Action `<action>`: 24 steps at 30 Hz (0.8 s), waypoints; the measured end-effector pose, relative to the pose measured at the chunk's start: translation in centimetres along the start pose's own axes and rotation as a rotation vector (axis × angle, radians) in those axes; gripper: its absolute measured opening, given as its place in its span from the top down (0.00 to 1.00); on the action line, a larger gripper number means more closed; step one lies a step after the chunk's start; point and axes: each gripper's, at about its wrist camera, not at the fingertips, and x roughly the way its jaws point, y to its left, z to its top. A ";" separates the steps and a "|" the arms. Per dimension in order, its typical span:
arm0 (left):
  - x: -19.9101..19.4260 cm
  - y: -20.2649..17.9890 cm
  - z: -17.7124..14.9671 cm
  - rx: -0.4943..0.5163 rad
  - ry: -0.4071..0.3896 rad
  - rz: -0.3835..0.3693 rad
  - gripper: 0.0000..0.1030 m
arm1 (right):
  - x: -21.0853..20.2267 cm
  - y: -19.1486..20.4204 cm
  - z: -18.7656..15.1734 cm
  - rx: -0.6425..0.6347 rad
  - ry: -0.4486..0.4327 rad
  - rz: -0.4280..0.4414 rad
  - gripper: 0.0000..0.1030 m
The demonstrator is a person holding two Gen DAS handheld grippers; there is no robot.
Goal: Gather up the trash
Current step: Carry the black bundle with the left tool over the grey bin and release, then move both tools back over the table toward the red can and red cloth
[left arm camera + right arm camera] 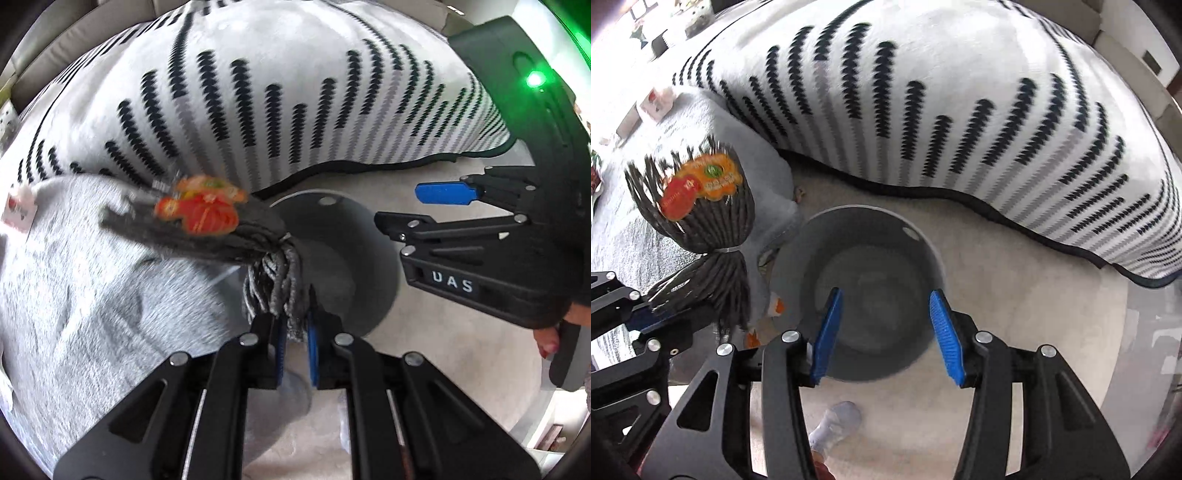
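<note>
Left tongs nearest the lens, clamped on the dark yarn tassel below its tie; an orange snack wrapper sits on the fanned end, beside the bin, over the grey blanket. Right tongs stand apart with nothing between them, above the grey trash bin on the carpet. The wrapper is the trash, likely. Pinch only the wrapper's edge with your right tongs, keep the tassel steady, then drop it over the bin's mouth.
</note>
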 end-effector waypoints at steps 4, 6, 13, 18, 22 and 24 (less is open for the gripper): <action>0.0 -1.9 1.2 0.013 -0.019 -0.032 0.90 | -1.4 -2.1 -0.7 0.040 0.000 -0.025 0.54; 0.4 -2.8 1.6 0.028 -0.027 -0.042 0.90 | -1.7 -3.0 -0.9 0.056 0.003 -0.037 0.54; 3.1 -4.2 2.4 0.064 -0.020 -0.008 0.86 | -2.2 -4.3 -1.3 0.056 0.012 -0.062 0.54; 2.6 -2.4 1.8 0.013 -0.014 -0.003 0.86 | -2.5 -3.1 -1.0 0.032 0.009 -0.063 0.54; 1.2 -0.4 0.7 -0.024 -0.010 0.004 0.86 | -2.9 -0.9 -0.2 0.004 0.002 -0.055 0.54; 0.2 1.0 0.0 -0.048 -0.016 0.010 0.72 | -3.3 0.7 0.5 -0.017 -0.007 -0.047 0.54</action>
